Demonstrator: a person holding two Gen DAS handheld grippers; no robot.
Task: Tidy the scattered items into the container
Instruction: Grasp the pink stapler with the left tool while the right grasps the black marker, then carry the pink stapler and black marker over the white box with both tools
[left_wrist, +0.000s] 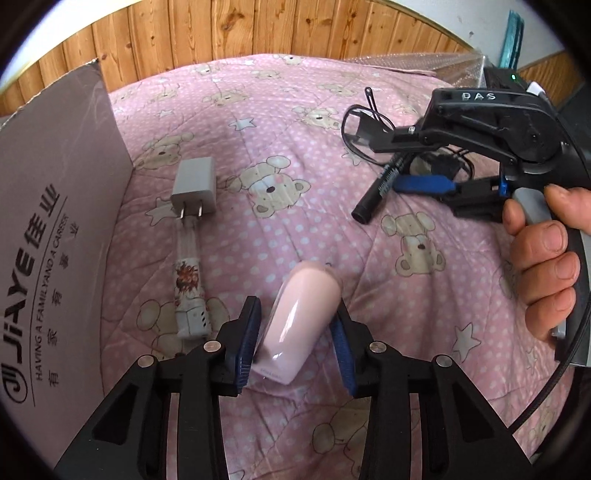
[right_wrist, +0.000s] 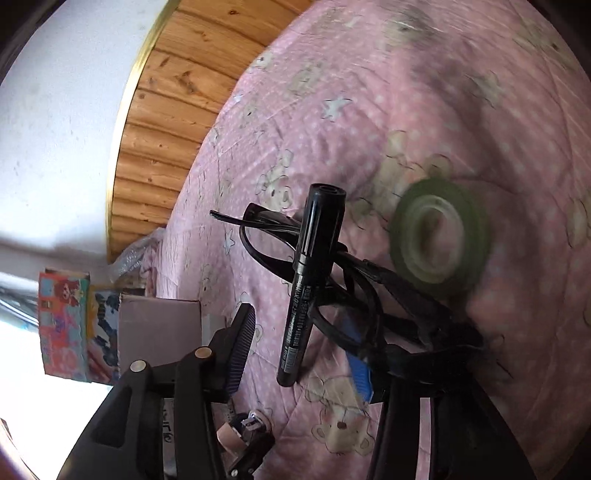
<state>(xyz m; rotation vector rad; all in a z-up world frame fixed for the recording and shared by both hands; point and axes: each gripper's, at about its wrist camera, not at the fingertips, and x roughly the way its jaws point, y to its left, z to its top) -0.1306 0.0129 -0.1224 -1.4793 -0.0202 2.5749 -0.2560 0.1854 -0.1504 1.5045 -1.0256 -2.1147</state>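
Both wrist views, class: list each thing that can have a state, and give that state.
Left gripper: open, straddling pink bottle.
Pink bottle: lying on quilt.
Right gripper: open around marker.
Black marker: capped, across cable.
White charger: unplugged.
Cardboard box: flap up.

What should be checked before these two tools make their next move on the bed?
1. Left tool straddles the pink bottle: ok.
2. Its pads grip the bottle firmly: cannot tell.
3. Right tool open around the black marker: ok.
4. Marker free of the black cable: not ok, they cross.
5. Cardboard box beside the items: ok.
6. White charger and green tape roll still out: not ok.
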